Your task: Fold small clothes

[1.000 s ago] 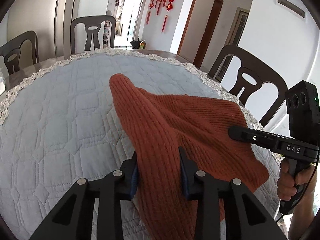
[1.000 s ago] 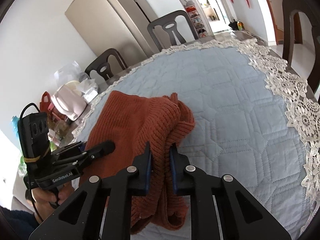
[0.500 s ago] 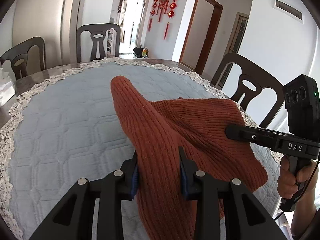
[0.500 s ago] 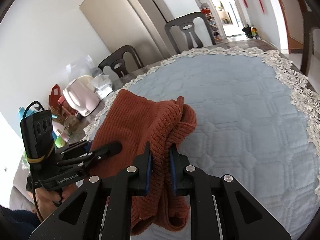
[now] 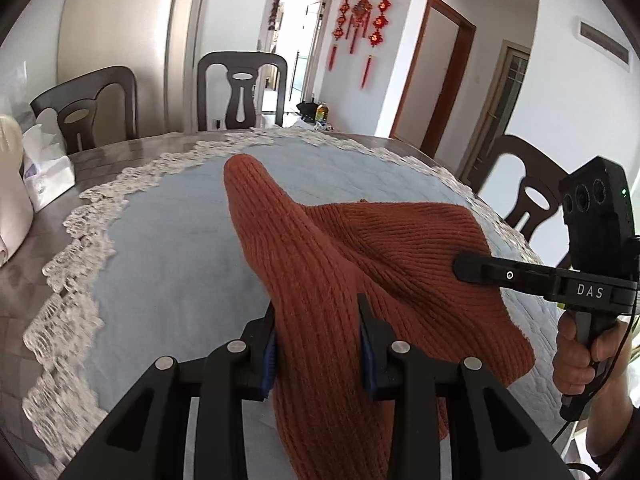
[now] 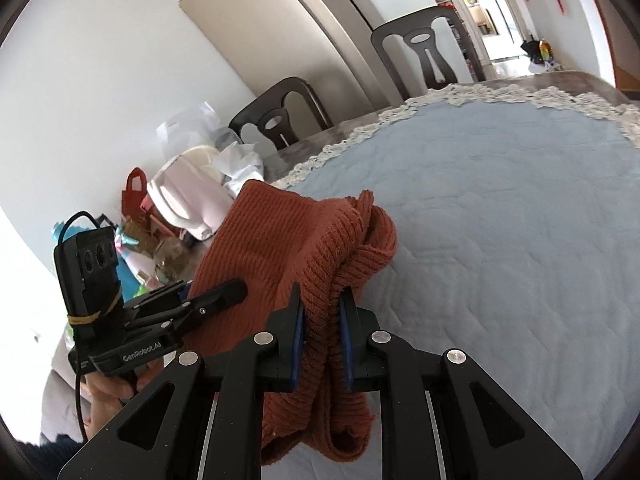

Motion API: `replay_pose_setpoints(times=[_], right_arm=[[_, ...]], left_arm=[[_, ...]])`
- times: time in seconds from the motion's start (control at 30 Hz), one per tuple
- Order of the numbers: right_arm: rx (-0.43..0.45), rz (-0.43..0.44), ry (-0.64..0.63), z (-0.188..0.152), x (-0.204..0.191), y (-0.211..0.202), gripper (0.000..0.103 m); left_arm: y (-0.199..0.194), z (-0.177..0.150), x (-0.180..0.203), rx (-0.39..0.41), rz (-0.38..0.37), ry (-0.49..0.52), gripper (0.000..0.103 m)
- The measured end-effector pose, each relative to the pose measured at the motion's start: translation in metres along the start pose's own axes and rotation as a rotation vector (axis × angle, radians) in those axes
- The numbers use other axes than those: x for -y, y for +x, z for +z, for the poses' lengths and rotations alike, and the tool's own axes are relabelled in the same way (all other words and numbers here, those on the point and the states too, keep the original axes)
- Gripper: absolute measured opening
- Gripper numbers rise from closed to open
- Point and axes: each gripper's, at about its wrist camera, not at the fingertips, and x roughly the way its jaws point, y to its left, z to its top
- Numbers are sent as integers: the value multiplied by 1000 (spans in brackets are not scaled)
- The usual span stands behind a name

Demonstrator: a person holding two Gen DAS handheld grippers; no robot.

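Observation:
A rust-orange ribbed knit garment (image 5: 360, 264) hangs lifted between both grippers above the blue quilted table cover (image 5: 168, 240). My left gripper (image 5: 318, 336) is shut on a thick fold of it; a rounded end sticks up toward the far side. My right gripper (image 6: 322, 334) is shut on another bunched edge of the garment (image 6: 280, 248), whose lower part droops below the jaws. The right gripper also shows in the left wrist view (image 5: 520, 276), pinching the cloth at the right. The left gripper shows in the right wrist view (image 6: 192, 308).
The cover has a white lace border (image 5: 80, 240) on a dark wooden table. Dark chairs (image 5: 242, 92) stand around it. A tissue pack (image 5: 46, 168) and a pale appliance (image 6: 188, 200) with clutter sit at the table's left end.
Both grippers have risen and tilted up with the garment, so more of the room and far table edge shows. Both grips are unchanged.

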Motion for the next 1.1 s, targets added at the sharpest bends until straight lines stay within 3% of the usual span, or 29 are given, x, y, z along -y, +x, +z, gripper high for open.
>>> replay_pose_setpoints(times=[0.2, 0.3, 0.5, 0.87, 1.0, 1.1], right_arm=[[-37, 20, 46, 12, 8, 33, 16], [-78, -10, 68, 10, 20, 50, 16], [-99, -28, 90, 5, 33, 48, 22], [14, -148, -15, 30, 12, 28, 23], [-49, -156, -63, 33, 6, 51, 20], [-99, -209, -74, 31, 13, 68, 16]], left_arm=[[18, 14, -39, -28, 9, -38, 35], [33, 10, -53, -62, 13, -54, 35], [41, -4, -63, -88, 2, -96, 43], [15, 13, -58, -5, 76, -90, 44], [29, 25, -55, -17, 75, -68, 44], [50, 26, -57, -63, 94, -72, 44]])
